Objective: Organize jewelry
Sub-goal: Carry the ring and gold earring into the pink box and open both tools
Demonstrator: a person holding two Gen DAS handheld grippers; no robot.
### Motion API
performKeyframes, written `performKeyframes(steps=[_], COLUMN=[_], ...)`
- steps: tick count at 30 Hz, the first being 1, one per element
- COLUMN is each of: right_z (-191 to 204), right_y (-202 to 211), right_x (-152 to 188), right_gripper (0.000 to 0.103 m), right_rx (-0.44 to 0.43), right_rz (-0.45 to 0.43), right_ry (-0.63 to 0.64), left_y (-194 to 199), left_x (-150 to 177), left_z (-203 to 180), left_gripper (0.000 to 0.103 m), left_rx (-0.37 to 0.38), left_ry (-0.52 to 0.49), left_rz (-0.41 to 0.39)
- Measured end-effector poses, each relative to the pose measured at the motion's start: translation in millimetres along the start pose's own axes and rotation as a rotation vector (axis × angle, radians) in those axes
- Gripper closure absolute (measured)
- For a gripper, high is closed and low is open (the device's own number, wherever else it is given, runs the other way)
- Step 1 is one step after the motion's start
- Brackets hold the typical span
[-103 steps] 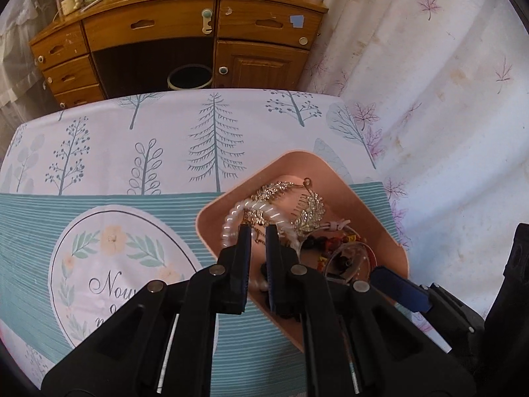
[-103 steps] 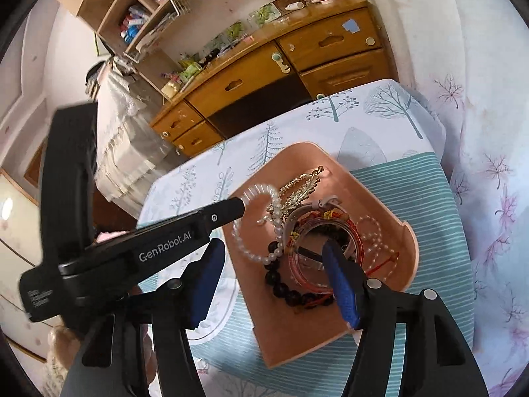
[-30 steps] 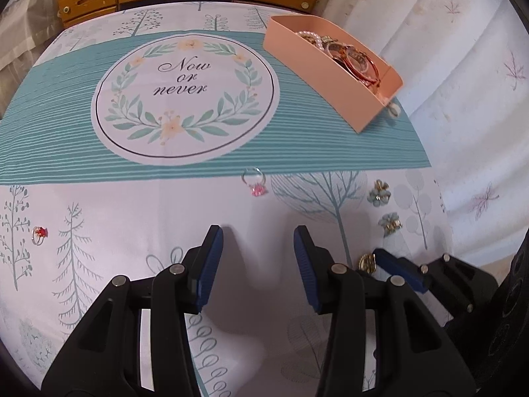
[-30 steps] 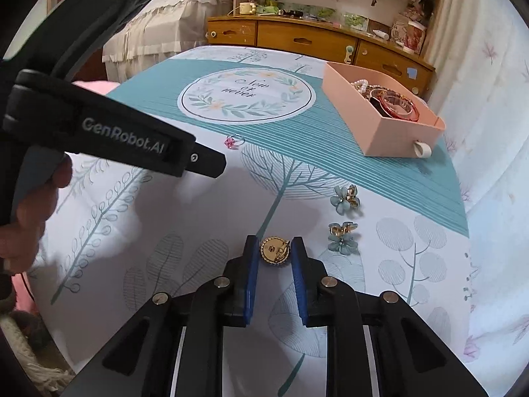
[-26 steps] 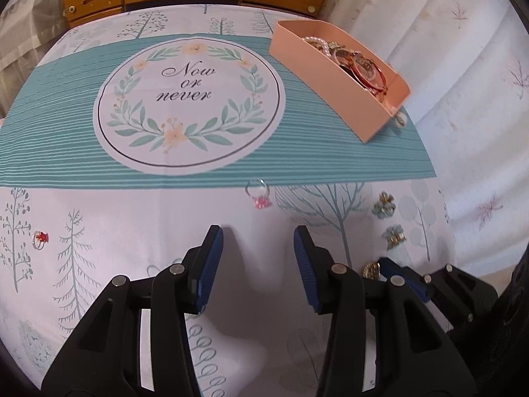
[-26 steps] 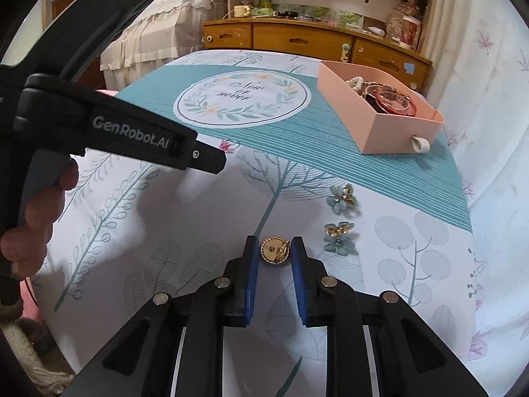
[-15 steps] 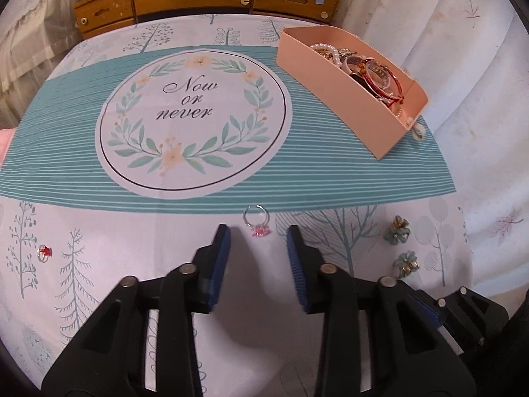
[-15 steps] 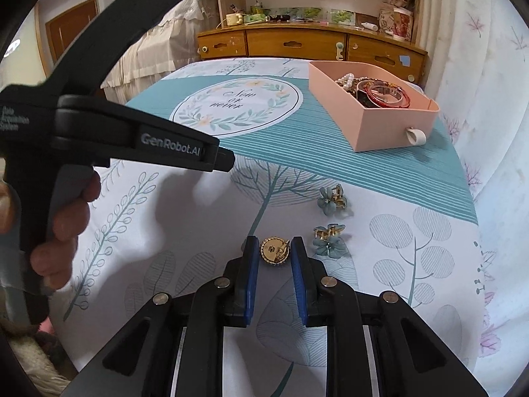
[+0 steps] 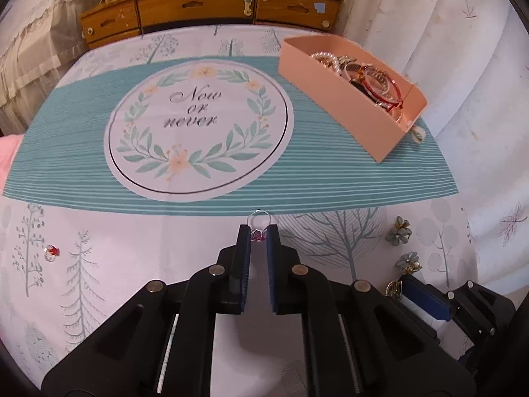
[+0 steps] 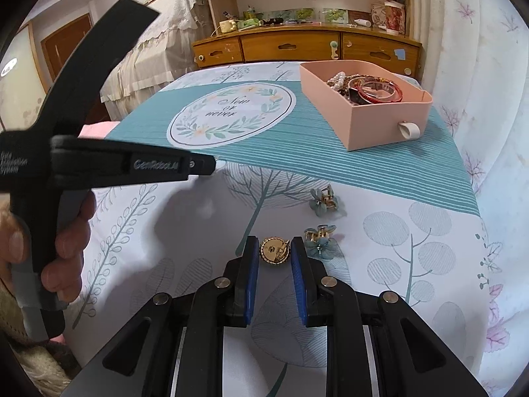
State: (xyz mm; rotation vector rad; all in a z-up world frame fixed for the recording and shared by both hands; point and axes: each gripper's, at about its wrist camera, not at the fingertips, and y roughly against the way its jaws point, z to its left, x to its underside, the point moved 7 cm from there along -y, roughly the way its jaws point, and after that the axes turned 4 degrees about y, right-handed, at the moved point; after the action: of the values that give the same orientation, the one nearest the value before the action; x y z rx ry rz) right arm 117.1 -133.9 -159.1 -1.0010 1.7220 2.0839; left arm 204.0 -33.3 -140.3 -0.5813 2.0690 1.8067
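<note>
Since half a second ago, the left gripper (image 9: pixel 257 236) has been narrowing onto the pink ring (image 9: pixel 259 230) lying on the cloth (image 9: pixel 132 231), presumably to carry it to the pink box (image 9: pixel 337 99) where the other jewelry is sitting. Its jaws are now pinching the ring's stone. The right gripper (image 10: pixel 274 254) is gripping a gold earring (image 10: pixel 275 251) narrowly, beside two blue flower clips (image 10: pixel 322 236).

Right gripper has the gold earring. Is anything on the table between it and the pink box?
Two blue flower hair clips lie ahead of the right gripper and its gold earring: one just beside the right finger, the other farther on. Past them, bare tablecloth reaches the pink box. Lifted above the clips, nothing visible blocks the way.
</note>
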Motion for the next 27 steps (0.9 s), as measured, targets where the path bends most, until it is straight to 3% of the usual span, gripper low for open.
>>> performKeyframes(steps=[4, 9, 18, 23, 27], right_z=[-3, -25, -84, -115, -141], right_y=[10, 35, 63, 45, 9], right_x=[-6, -38, -131, -165, -173], right_gripper=[0.084, 0.084, 0.084, 0.083, 0.083], right_rx=[-0.006, 0.011, 0.056, 0.078, 0.047], right_rz=[-0.023, -0.100, -0.215, -0.203, -0.137], right_ry=[-0.026, -0.085, -0.180, -0.237, -0.328], left_y=[16, 42, 78, 63, 23], left_x=[-5, -21, -104, -156, -171], left_z=[-4, -18, -74, -104, -111], left_gripper=[0.096, 0.096, 0.096, 0.096, 0.096], left_rx=[0.018, 0.049, 0.140, 0.259, 0.264], left_ry=[-0.011, -0.048, -0.137, -0.123, -0.071], left_rz=[-0.030, -0.082, -0.205, -0.213, -0.145])
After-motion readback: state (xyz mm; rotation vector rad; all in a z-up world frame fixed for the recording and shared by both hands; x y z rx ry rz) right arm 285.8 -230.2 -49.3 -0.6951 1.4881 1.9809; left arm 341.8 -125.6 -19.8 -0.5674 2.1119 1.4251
